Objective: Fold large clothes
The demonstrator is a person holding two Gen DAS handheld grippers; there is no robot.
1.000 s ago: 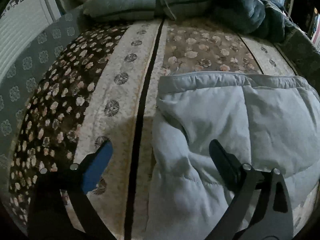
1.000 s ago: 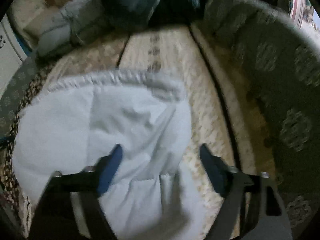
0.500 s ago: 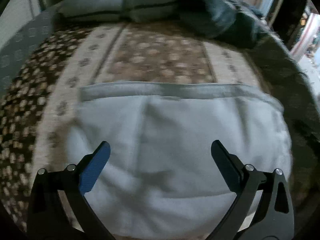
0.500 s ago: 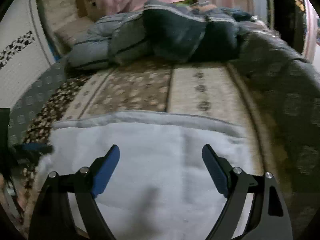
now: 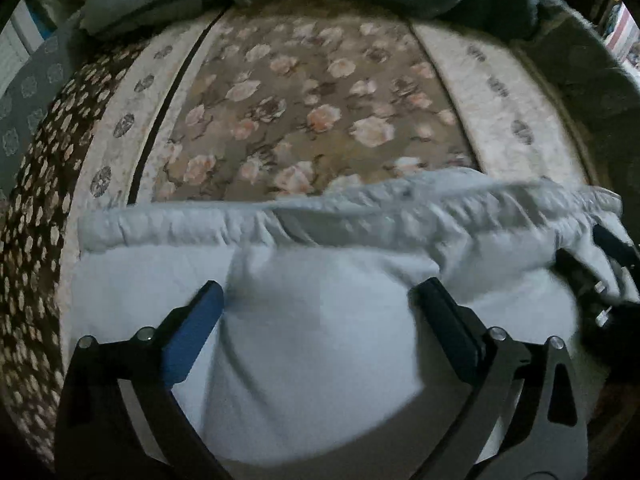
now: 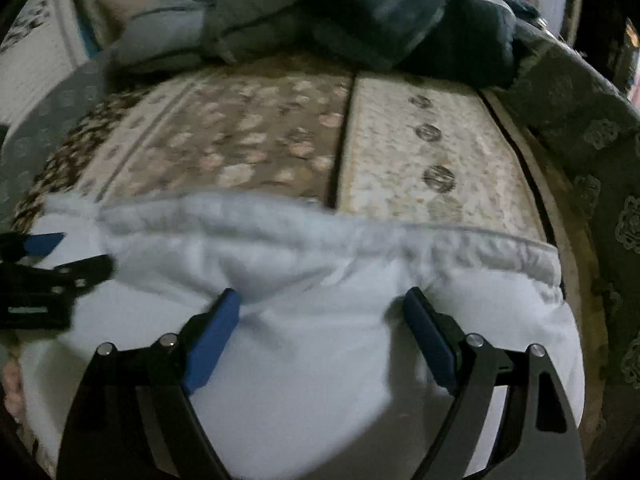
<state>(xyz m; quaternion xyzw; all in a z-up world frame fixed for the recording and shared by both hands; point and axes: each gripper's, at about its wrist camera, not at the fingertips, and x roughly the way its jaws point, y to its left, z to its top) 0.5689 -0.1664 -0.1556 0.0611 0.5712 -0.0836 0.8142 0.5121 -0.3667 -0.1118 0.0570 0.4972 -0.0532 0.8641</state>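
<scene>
A large pale grey-blue garment with a gathered elastic hem lies on the bed; it also fills the near half of the right wrist view. My left gripper is open, fingers spread just above the cloth below the hem, nothing between them. My right gripper is open too, low over the cloth near the hem. The right gripper shows at the right edge of the left wrist view, and the left gripper at the left edge of the right wrist view.
The bed carries a floral patterned quilt with cream side strips. Grey pillows and a dark bundled duvet lie at the head. A dark green patterned cover hangs along the right side.
Both grippers have moved forward and lower over the garment, toward its gathered hem. The hem now looks rumpled and partly lifted on the right. Both stay open.
</scene>
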